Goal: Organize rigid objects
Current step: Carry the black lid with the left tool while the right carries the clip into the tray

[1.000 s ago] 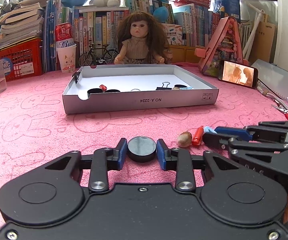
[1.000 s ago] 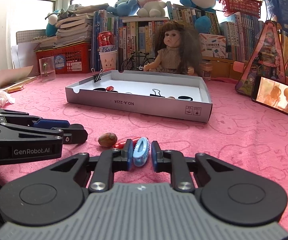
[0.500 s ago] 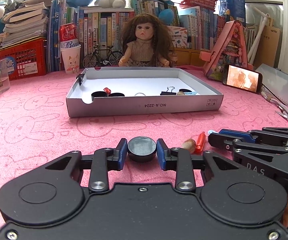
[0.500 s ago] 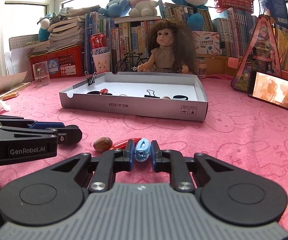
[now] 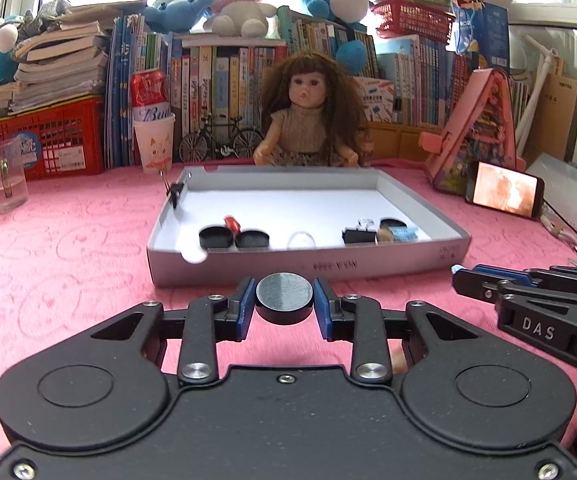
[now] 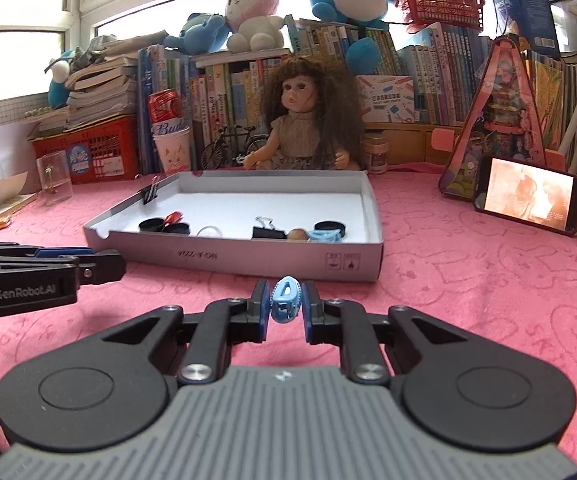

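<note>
My left gripper point(image 5: 284, 300) is shut on a black round disc point(image 5: 284, 294), held above the pink cloth just in front of the grey box lid point(image 5: 368, 266). My right gripper point(image 6: 285, 304) is shut on a small light-blue hair claw clip point(image 6: 285, 300), also lifted before the grey box lid point(image 6: 288, 262). Inside the lid lie black discs point(image 5: 216, 237), a red piece point(image 5: 232, 223), a white ring point(image 5: 300, 238), a black binder clip point(image 5: 358, 235) and another blue clip point(image 5: 402, 234). Each gripper shows at the edge of the other's view: the right gripper point(image 5: 458, 278), the left gripper point(image 6: 118, 266).
A doll point(image 5: 308, 120) sits behind the lid, before a wall of books and plush toys. A phone point(image 5: 504, 194) leans at right, a clear cup point(image 5: 4, 180) and a red crate point(image 5: 48, 148) at left. Pink cloth point(image 5: 68, 260) covers the table.
Both grippers rose off the cloth and moved toward the box lid with their objects. The right jaws closed tighter on the blue clip. The nut and red piece on the cloth dropped out of view.
</note>
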`<state>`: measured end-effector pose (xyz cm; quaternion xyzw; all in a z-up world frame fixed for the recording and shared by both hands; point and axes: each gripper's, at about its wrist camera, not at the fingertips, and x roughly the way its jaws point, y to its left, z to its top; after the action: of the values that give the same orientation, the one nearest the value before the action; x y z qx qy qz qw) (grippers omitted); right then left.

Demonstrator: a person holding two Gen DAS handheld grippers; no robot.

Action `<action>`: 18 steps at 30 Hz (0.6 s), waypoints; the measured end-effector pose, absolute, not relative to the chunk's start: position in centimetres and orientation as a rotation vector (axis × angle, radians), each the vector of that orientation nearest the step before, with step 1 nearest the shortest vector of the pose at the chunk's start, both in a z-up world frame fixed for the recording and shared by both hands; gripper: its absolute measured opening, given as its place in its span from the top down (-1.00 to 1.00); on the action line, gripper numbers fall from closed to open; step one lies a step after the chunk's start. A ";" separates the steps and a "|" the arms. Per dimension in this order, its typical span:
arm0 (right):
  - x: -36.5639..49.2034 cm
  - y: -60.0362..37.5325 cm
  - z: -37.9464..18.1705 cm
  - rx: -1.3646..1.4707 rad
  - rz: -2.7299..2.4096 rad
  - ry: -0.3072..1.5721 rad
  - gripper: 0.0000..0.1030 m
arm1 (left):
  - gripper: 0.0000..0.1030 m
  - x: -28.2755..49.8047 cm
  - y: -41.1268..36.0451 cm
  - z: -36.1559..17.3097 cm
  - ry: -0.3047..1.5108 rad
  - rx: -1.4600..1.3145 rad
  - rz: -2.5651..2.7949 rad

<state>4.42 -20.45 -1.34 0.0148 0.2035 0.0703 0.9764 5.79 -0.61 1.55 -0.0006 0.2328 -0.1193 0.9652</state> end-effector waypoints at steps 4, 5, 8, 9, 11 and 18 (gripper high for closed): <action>5.8 -21.3 -0.8 0.066 0.130 0.412 0.61 | 0.42 7.2 -0.5 2.2 0.462 -0.005 -0.231; 6.1 -21.4 -0.7 0.073 0.127 0.412 0.61 | 0.42 7.7 -0.4 2.4 0.458 -0.011 -0.227; 7.2 -22.1 -0.5 0.105 0.117 0.418 0.61 | 0.42 8.9 -0.2 2.9 0.453 -0.026 -0.216; 7.6 -22.3 -0.4 0.116 0.116 0.421 0.61 | 0.42 9.4 0.0 3.1 0.449 -0.032 -0.214; 8.5 -22.5 -0.2 0.131 0.108 0.423 0.61 | 0.42 10.3 0.1 3.3 0.445 -0.041 -0.206; 11.6 -22.9 0.3 0.173 0.097 0.421 0.61 | 0.42 14.3 0.5 4.1 0.438 -0.080 -0.185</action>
<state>11.57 -22.85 0.33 0.0855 0.2088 0.0481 0.9730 14.30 0.47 4.07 -0.0395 0.2169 -0.0914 0.9711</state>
